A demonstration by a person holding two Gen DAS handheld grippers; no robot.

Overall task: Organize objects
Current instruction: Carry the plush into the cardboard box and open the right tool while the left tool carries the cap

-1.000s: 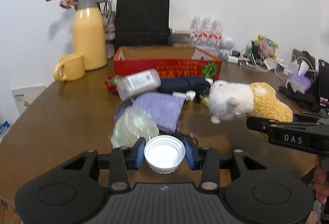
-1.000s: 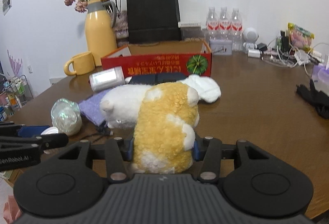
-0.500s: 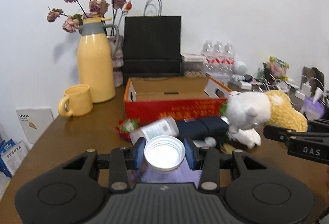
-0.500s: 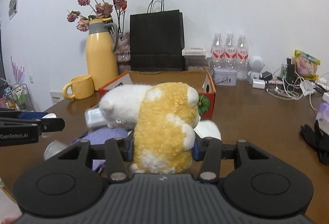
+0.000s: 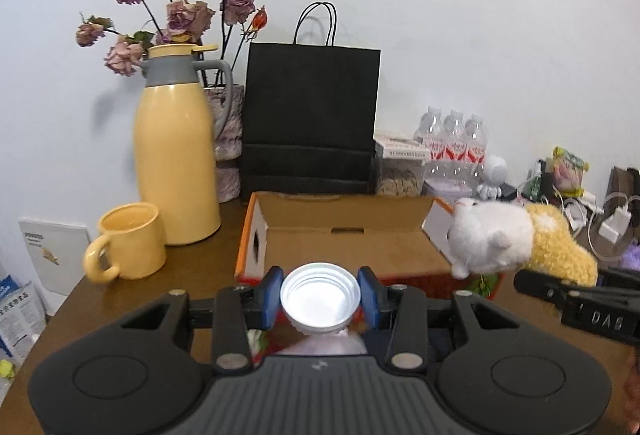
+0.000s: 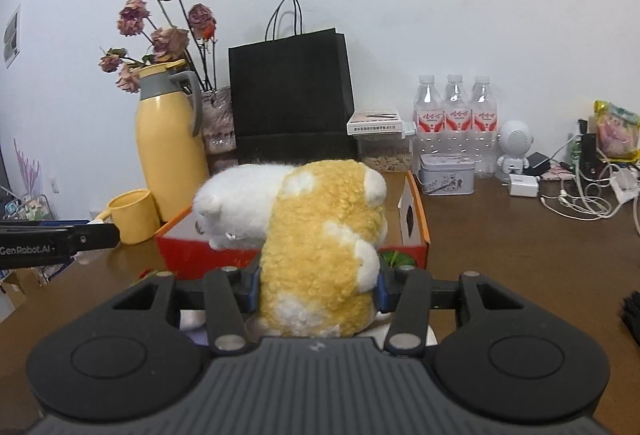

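My left gripper (image 5: 319,298) is shut on a small white ribbed cup (image 5: 319,296), its open mouth facing the camera, held just in front of the near wall of an open red cardboard box (image 5: 352,235). My right gripper (image 6: 318,287) is shut on a yellow and white plush toy (image 6: 320,235), whose white head hangs over the same red box (image 6: 418,231). In the left wrist view the plush toy (image 5: 516,239) floats at the box's right edge. The box floor in sight is bare brown cardboard.
Behind the box stand a yellow thermos jug (image 5: 176,155) with dried roses, a yellow mug (image 5: 128,241) and a black paper bag (image 5: 310,119). Water bottles (image 6: 454,119), a metal tin (image 6: 446,173), a white figure and cables crowd the right side of the brown table (image 6: 520,255).
Both grippers rose and moved forward toward the red box with their loads. The items lying on the table in front of the box have slipped below both views.
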